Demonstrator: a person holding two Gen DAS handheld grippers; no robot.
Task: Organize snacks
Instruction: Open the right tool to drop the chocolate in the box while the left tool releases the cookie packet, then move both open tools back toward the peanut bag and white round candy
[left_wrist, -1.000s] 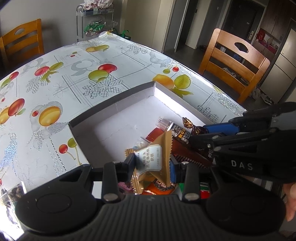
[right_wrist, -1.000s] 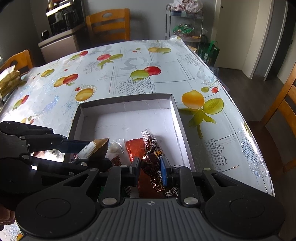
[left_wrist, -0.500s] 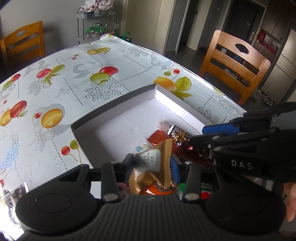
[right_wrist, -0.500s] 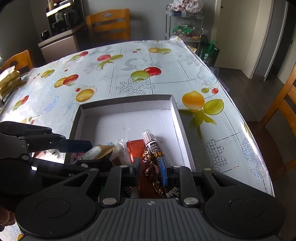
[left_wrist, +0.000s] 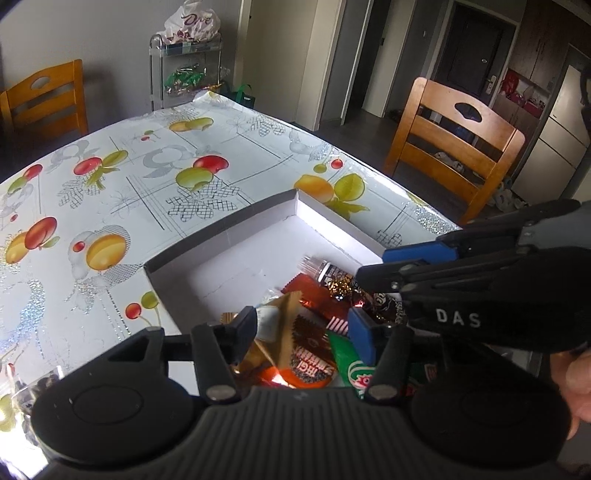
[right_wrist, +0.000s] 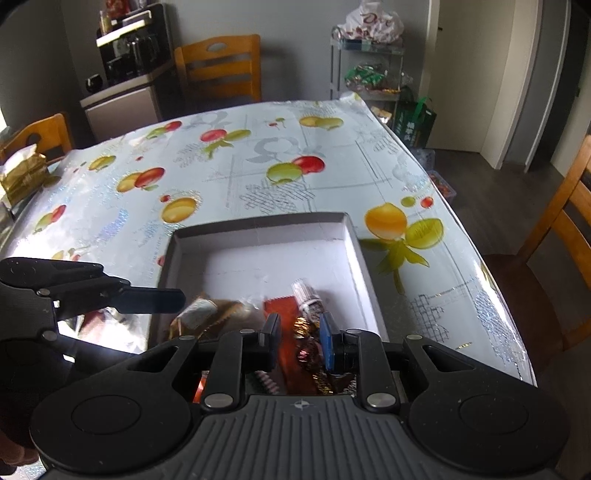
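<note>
A shallow white box (left_wrist: 332, 216) (right_wrist: 354, 236) sits on the fruit-print table and holds a pile of snacks at its near end. My left gripper (left_wrist: 301, 326) is open just above the pile; a tan and white packet (left_wrist: 279, 314) (right_wrist: 201, 312) lies loose in the box under it. My right gripper (right_wrist: 300, 334) is open over a brown foil candy (right_wrist: 308, 345) and a red packet (right_wrist: 280, 308). A dark tube-shaped snack (left_wrist: 332, 273) (right_wrist: 308, 299) lies beside them. The right gripper also shows in the left wrist view (left_wrist: 373, 269).
A green packet (left_wrist: 352, 362) and an orange-brown packet (left_wrist: 308, 363) lie at the box's near end. A gold bag (right_wrist: 24, 173) sits at the table's far left. Wooden chairs (left_wrist: 454, 151) (right_wrist: 218, 66) stand around the table. A shelf cart (right_wrist: 369, 70) stands beyond it.
My left gripper opened and let the tan and white packet fall into the box. My right gripper opened and let go of the brown foil candy, which now lies in the box.
</note>
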